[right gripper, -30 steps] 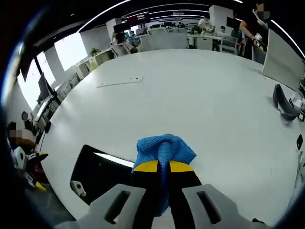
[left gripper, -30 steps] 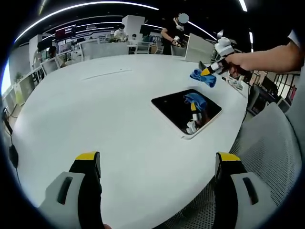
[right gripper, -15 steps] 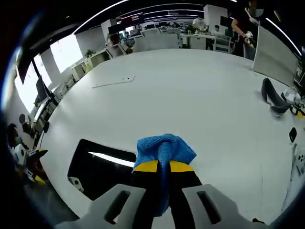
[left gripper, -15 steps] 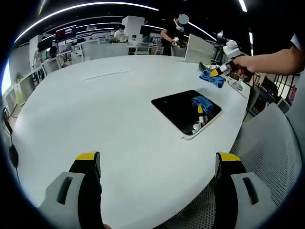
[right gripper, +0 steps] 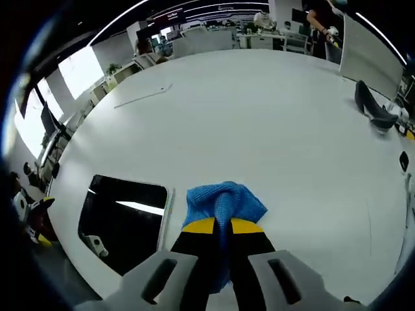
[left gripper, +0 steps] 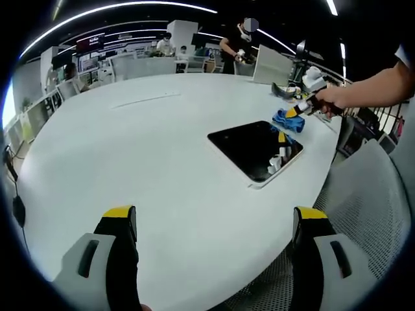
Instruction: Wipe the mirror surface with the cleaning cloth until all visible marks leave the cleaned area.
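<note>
A dark rectangular mirror (left gripper: 253, 148) (right gripper: 120, 217) lies flat on the white table (left gripper: 130, 162), near its right edge. My right gripper (right gripper: 222, 225) is shut on a blue cleaning cloth (right gripper: 224, 202) and hangs just beyond the mirror's far right corner. From the left gripper view, that right gripper (left gripper: 296, 112) and the blue cloth (left gripper: 285, 122) show low over the table beside the mirror, held by a person's hand (left gripper: 334, 98). My left gripper (left gripper: 214, 217) stands open over the near table edge, with nothing between its fingers.
A thin strip (left gripper: 146, 100) (right gripper: 144, 95) lies on the far part of the table. A dark curved object (right gripper: 373, 110) sits near the right table edge. A perforated white chair (left gripper: 363, 194) stands to the right. People and desks fill the background.
The right gripper with the cloth swung out past the mirror, then came back down close to the mirror's far right corner. The left gripper has stayed still.
</note>
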{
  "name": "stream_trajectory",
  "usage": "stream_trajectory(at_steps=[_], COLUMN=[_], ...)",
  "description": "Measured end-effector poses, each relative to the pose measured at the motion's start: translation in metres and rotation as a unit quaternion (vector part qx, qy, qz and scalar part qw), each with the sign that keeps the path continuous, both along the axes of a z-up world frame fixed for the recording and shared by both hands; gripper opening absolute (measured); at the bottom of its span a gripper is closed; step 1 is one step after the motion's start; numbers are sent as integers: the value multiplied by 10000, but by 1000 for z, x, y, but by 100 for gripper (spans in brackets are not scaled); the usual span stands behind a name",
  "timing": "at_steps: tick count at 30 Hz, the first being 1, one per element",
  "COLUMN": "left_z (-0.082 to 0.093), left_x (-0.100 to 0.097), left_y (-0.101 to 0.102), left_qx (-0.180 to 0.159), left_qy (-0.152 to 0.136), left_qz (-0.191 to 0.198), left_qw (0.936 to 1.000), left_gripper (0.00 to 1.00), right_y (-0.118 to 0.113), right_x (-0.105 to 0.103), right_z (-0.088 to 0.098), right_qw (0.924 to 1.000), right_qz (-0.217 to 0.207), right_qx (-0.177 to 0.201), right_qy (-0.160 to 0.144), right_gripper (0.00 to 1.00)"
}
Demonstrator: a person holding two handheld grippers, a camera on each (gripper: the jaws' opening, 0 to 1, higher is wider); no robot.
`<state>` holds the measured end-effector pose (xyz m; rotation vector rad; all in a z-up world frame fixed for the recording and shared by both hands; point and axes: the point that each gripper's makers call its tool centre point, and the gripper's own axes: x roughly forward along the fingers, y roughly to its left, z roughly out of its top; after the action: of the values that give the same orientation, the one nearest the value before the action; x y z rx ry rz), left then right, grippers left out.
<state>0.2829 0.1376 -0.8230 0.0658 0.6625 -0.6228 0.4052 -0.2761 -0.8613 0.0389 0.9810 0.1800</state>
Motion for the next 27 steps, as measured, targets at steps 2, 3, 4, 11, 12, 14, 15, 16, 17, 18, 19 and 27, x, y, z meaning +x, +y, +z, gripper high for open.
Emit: stream_trajectory(at_steps=[2,3,4,11,12,14,15,16,17,18,19,27], left_z=[0,-1,-1,-2,-1,-1,-1,-1,-1,-1,0,7], left_x=[0,0,0,1,1,1,1,1,1,1,1,5], left_y=[0,0,0,2,2,1,2,2,2,2,2,9], left_qx=[3,9,11,46,52,70,82,92,92,84,76,30], left_qy=[6,15,16,26,20,-2,-5,-9,-16,-27,-37,-233], left_qz=[5,11,11,29,24,11,11,16,23,32,32,237], left_qw=[10000,10000,10000,10000,10000,10000,10000,10000,10000,10000,10000,9994], left_gripper=[99,99,99,99,99,99,99,99,99,99,99,99], right_y=[0,1,3,3,3,2,2,3,3,4,5,-6], right_x=[-5,-8,-11,-10,-10,-9,-9,-10,-11,-9,-7,-23], right_z=[-7,-11,-15,-16,-16,-16,-15,-14,-11,-5,1,57], right_qw=[9999,9998,9996,9997,9998,9999,9999,9999,10000,9999,9996,9929], right_qz=[61,142,132,47,8,3,38,63,38,41,67,456], right_qx=[-68,-49,-12,-224,-205,-151,-126,-93,-44,44,83,207], right_qy=[68,154,260,44,30,30,12,19,-6,-141,-277,-1075], right_gripper=[2,1,1,1,1,1,2,3,5,10,14,46])
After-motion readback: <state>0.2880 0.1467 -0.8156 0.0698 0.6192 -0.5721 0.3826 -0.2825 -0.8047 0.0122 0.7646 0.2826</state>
